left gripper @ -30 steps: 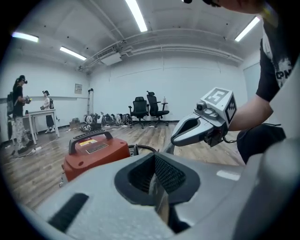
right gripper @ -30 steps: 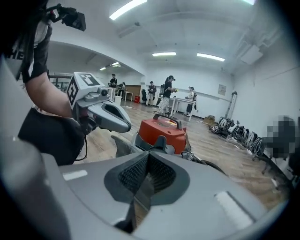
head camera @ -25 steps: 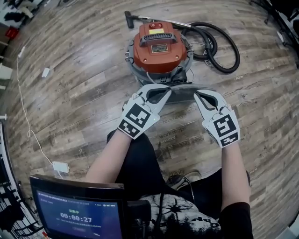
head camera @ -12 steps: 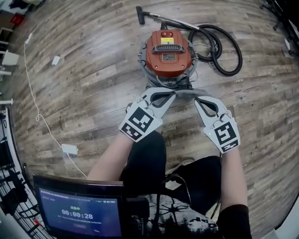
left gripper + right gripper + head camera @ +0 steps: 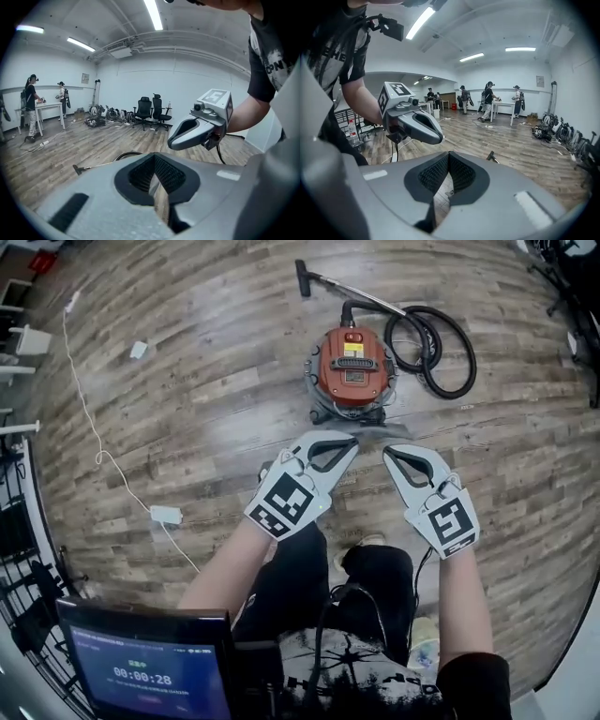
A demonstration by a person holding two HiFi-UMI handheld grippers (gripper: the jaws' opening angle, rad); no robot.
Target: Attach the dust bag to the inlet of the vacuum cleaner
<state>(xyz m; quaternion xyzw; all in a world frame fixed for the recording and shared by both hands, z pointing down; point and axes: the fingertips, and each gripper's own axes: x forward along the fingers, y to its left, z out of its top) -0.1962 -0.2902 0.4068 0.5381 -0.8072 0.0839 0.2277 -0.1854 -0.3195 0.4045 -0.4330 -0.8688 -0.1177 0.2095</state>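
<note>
Ceiling strip lights (image 5: 153,14) are flooding the room evenly, casting only soft shadows. The wooden floor (image 5: 187,418) is bowing toward dark fisheye corners. Up close, the left gripper (image 5: 155,168) is looking soft, and distant people (image 5: 490,101) are perhaps slightly blurred.

Hose (image 5: 446,394) right of vacuum cleaner (image 5: 353,371)

Right gripper: jaws shut, held above a wood floor.

My grey plastic right gripper (image 5: 449,157) fills the lower frame. Its jaws meet at the tips, the black ribbed pads form a V, and only floor shows through the slit below. Up left is my grey left gripper (image 5: 433,136) with its black-and-white marker cube, on my bare forearm (image 5: 361,101). Beyond lie the brown wood-plank floor (image 5: 511,154) and a small dark nozzle (image 5: 490,156). Far back, people (image 5: 489,101) stand by a white table (image 5: 504,104) under long ceiling strip lights (image 5: 421,21).
</note>
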